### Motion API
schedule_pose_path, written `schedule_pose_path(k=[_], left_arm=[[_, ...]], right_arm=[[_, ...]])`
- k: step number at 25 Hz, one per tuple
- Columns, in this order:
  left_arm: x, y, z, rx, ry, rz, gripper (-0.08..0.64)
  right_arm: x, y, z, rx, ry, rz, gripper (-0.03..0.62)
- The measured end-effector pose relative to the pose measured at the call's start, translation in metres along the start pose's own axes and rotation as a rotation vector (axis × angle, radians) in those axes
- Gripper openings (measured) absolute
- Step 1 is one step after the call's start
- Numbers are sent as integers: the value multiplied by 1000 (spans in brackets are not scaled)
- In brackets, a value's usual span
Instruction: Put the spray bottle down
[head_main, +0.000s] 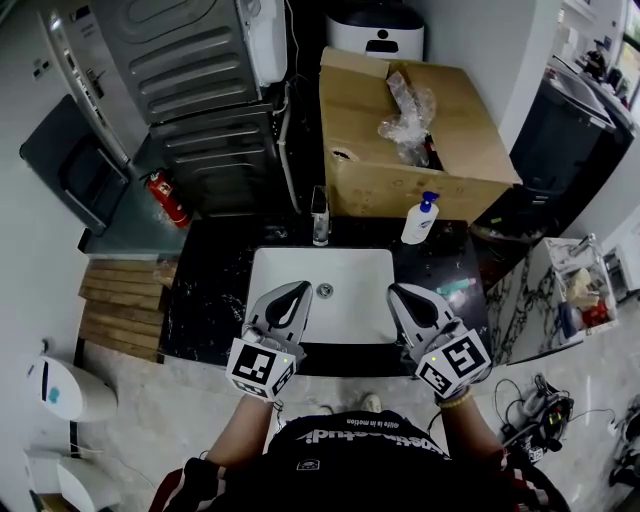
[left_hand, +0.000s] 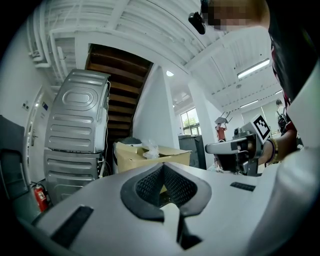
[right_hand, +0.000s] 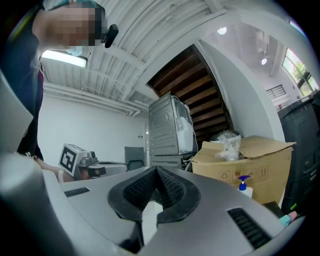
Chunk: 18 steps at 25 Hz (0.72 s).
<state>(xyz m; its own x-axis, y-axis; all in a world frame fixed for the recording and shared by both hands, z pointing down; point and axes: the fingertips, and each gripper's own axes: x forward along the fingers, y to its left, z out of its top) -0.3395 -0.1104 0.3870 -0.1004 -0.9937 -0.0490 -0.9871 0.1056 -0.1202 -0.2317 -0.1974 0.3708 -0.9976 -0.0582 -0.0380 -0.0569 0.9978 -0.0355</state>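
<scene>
The spray bottle (head_main: 420, 218), white with a blue head, stands upright on the dark counter (head_main: 210, 290) at the back right of the sink, in front of the cardboard box. It also appears at the right of the right gripper view as a small bottle (right_hand: 244, 186). Both grippers hover side by side over the front of the white basin (head_main: 320, 275), well short of the bottle. My left gripper (head_main: 300, 291) (left_hand: 163, 167) is shut with nothing in it. My right gripper (head_main: 397, 292) (right_hand: 156, 170) has its pads together at the tip, also holding nothing.
A big open cardboard box (head_main: 440, 150) with plastic wrap stands behind the counter. A chrome faucet (head_main: 320, 215) rises at the basin's back edge. A grey stacked machine (head_main: 200, 100) and a red fire extinguisher (head_main: 168, 198) are at the back left. A teal item (head_main: 455, 287) lies right of the basin.
</scene>
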Motion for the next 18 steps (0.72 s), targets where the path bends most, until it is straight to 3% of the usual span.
schedule_pose_path(k=[18], left_arm=[[-4,8,-4,-38,-13,7,14]], right_arm=[[4,7,-3,-3,21,3,38]])
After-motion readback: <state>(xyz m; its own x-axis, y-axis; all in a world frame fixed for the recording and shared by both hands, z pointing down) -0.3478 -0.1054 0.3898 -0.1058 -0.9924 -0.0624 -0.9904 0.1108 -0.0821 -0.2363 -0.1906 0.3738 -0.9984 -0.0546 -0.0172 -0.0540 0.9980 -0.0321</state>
